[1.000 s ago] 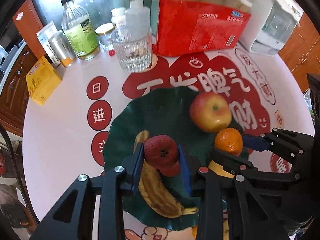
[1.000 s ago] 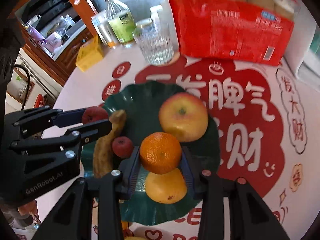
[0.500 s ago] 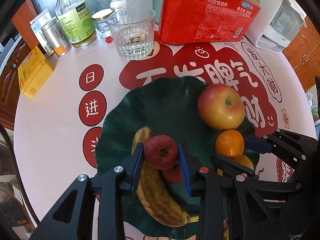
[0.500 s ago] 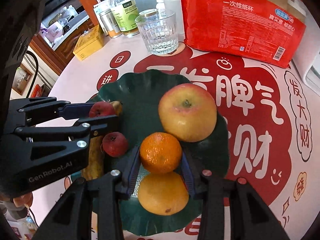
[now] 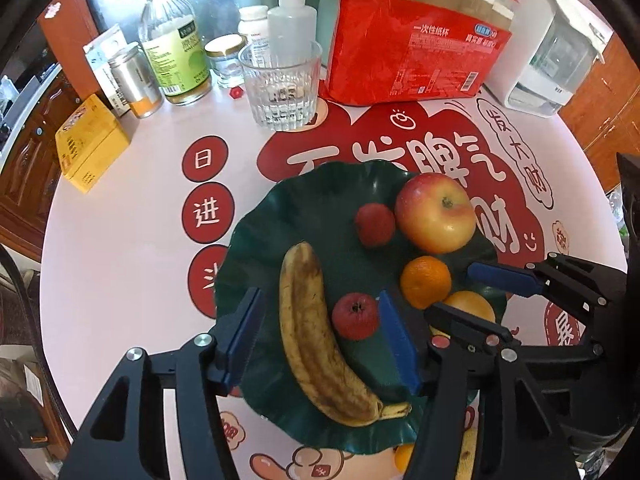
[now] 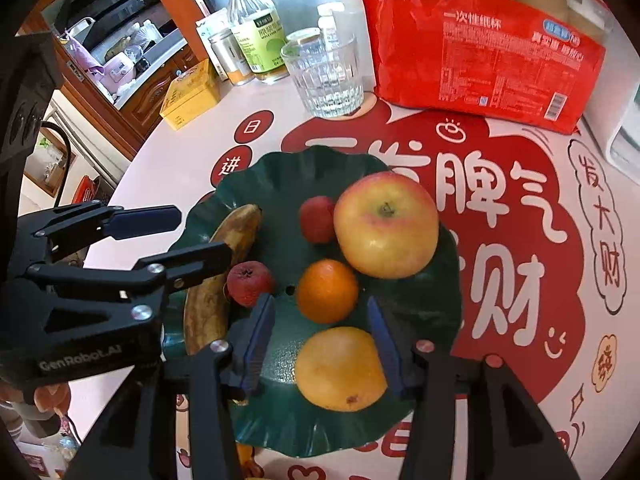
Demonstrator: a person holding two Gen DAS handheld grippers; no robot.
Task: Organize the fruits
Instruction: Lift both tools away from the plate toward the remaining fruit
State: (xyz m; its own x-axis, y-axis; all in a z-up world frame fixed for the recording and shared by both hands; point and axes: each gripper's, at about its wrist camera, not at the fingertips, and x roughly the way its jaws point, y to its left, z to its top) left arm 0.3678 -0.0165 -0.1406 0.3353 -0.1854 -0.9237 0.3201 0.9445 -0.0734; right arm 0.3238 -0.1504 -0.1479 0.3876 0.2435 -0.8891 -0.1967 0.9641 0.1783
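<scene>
While the left gripper (image 5: pixel 320 336) is held over the green plate (image 5: pixel 296 200) with its jaws just parted and gripping nothing, a banana (image 5: pixel 312 332) and a small red fruit (image 5: pixel 355 316) are seen lying loose between them on the plate. The right gripper (image 6: pixel 320 332) has likewise been opened, its pads clear of the tangerine (image 6: pixel 327 291) and the orange (image 6: pixel 339 368) on the plate's near side. An apple (image 6: pixel 386 224) and a second red fruit (image 6: pixel 318 219) rest at the plate's far side.
</scene>
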